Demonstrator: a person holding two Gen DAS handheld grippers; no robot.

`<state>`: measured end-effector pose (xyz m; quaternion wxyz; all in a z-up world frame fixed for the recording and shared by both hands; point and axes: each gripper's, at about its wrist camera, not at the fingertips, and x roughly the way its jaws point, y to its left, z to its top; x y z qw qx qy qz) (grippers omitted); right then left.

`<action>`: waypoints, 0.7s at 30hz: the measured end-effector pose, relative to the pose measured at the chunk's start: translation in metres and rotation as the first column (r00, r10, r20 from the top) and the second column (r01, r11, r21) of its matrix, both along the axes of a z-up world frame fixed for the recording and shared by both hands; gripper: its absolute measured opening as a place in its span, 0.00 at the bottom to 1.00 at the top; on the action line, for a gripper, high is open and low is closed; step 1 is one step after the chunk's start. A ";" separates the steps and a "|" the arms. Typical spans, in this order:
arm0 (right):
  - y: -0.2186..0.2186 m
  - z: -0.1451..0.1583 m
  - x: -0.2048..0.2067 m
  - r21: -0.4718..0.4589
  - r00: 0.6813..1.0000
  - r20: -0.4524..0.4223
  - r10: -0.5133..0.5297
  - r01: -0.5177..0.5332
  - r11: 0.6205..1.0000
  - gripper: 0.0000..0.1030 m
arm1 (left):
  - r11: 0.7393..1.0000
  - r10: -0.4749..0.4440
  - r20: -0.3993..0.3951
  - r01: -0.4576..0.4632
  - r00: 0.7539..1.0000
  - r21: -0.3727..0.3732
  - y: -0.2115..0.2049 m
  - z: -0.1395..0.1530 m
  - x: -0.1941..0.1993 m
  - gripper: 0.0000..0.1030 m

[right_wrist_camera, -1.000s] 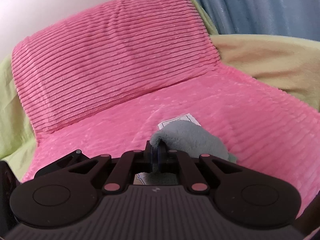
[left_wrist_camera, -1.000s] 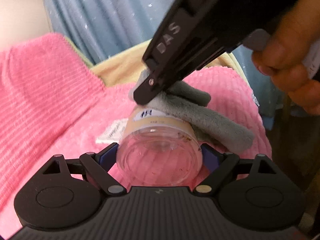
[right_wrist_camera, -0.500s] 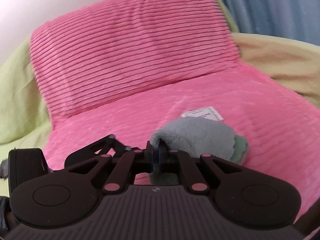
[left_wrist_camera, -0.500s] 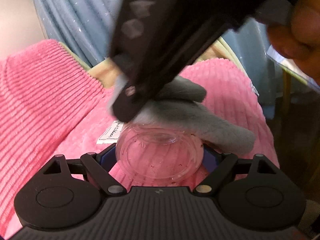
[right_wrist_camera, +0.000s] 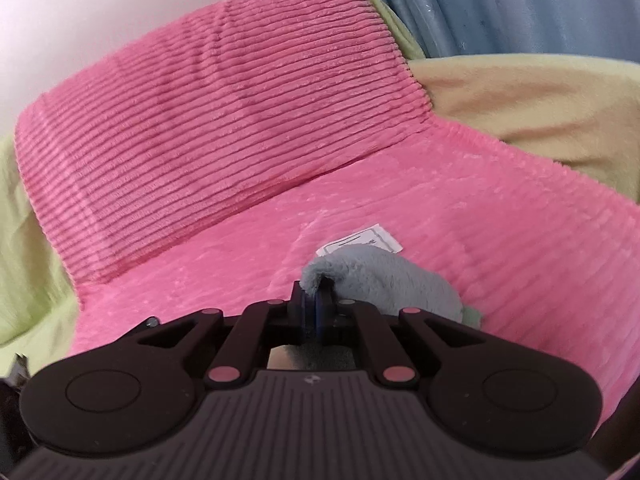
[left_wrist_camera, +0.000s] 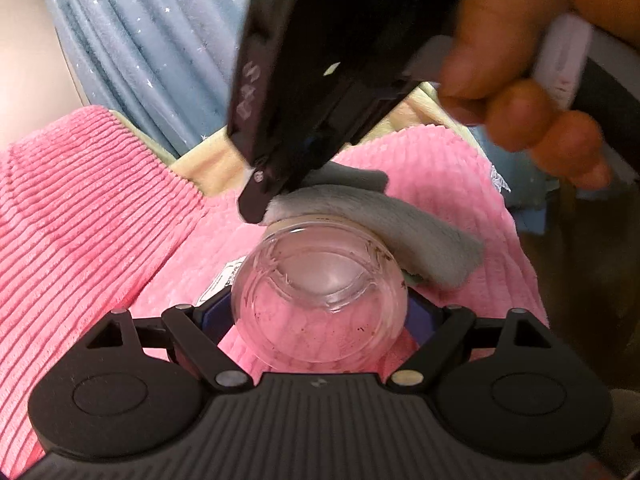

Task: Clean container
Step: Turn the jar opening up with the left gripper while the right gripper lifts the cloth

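A clear glass jar (left_wrist_camera: 320,300) is clamped between my left gripper (left_wrist_camera: 320,312) fingers, its round end turned toward the camera, specks of dirt on the glass. Over its far side lies a grey cloth (left_wrist_camera: 384,224), pinched by my right gripper (left_wrist_camera: 260,200), which comes down from above with a person's hand (left_wrist_camera: 520,92) on its handle. In the right wrist view the right gripper (right_wrist_camera: 314,308) is shut on the same grey cloth (right_wrist_camera: 380,284), which bunches up just ahead of the fingers; the jar is hidden there.
A pink ribbed blanket (right_wrist_camera: 360,208) covers the seat and a cushion (right_wrist_camera: 220,112) behind. A white tag (right_wrist_camera: 368,240) lies on the blanket near the cloth. Yellow-green fabric (right_wrist_camera: 540,112) and a blue curtain (left_wrist_camera: 160,52) sit beyond.
The jar has tilted in my left gripper, so its label no longer shows and its round end faces the camera. The right gripper has swept the cloth across the jar's far side.
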<state>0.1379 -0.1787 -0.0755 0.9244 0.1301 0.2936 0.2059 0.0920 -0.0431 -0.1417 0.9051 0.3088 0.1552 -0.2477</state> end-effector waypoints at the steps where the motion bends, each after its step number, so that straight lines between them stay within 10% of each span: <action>1: -0.001 -0.001 -0.001 0.004 1.000 -0.004 -0.001 0.001 1.000 0.02 | 1.000 0.004 -0.008 -0.004 1.000 -0.003 0.001 0.003 -0.002 0.83; 21: -0.021 -0.010 -0.021 0.066 0.998 -0.050 -0.023 0.026 0.998 0.03 | 0.964 0.164 -0.062 -0.173 0.985 -0.204 0.020 0.022 0.017 0.83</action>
